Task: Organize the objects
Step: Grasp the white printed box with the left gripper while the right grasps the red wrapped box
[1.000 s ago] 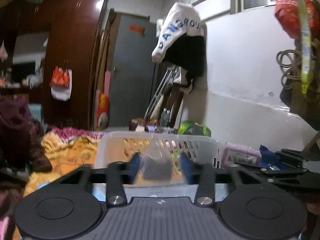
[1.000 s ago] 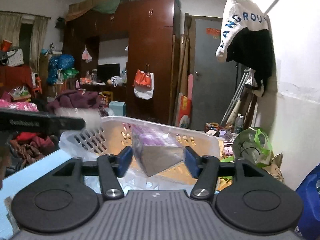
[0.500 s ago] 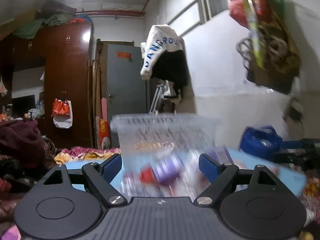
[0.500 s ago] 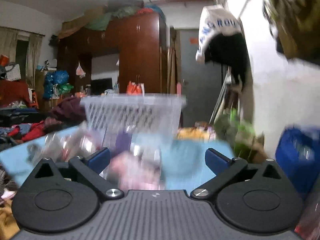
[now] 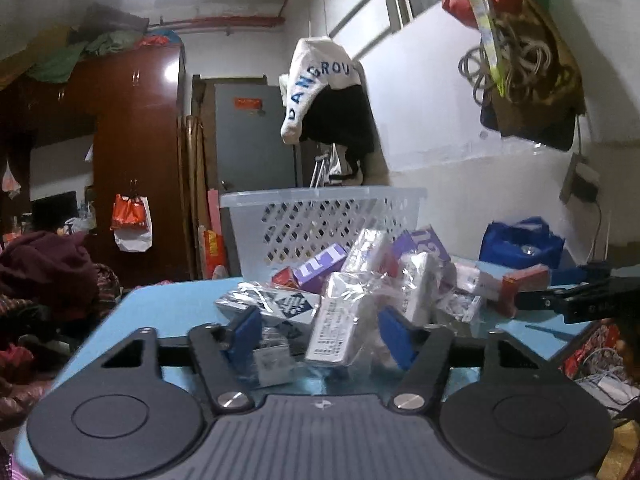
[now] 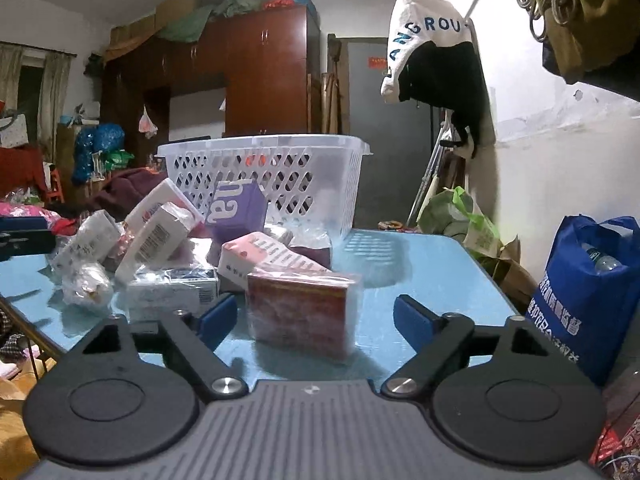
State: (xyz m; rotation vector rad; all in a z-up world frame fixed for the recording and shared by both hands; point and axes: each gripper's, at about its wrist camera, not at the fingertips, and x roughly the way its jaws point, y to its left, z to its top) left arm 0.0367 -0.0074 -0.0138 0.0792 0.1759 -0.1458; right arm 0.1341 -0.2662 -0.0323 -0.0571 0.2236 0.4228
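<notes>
A pile of several small wrapped boxes lies on a blue table (image 5: 172, 308) in front of a white perforated basket (image 5: 324, 224), which also shows in the right wrist view (image 6: 272, 176). My left gripper (image 5: 320, 332) is open, low at the pile, with a white plastic-wrapped box (image 5: 340, 320) between its fingers. My right gripper (image 6: 316, 320) is open around a red wrapped box (image 6: 300, 312) standing on the table (image 6: 420, 272). A purple box (image 6: 236, 212) leans behind it. The right gripper's arm shows at the left view's right edge (image 5: 576, 300).
A blue shopping bag (image 6: 588, 292) stands right of the table, also in the left wrist view (image 5: 520, 240). A green bag (image 6: 456, 216) sits by the wall. Clothes lie to the left (image 5: 44, 272). A wardrobe (image 6: 264, 76) and grey door (image 5: 252, 140) stand behind.
Both grippers let go of the boxes held over the basket, opened, and dropped down to table level in front of the pile.
</notes>
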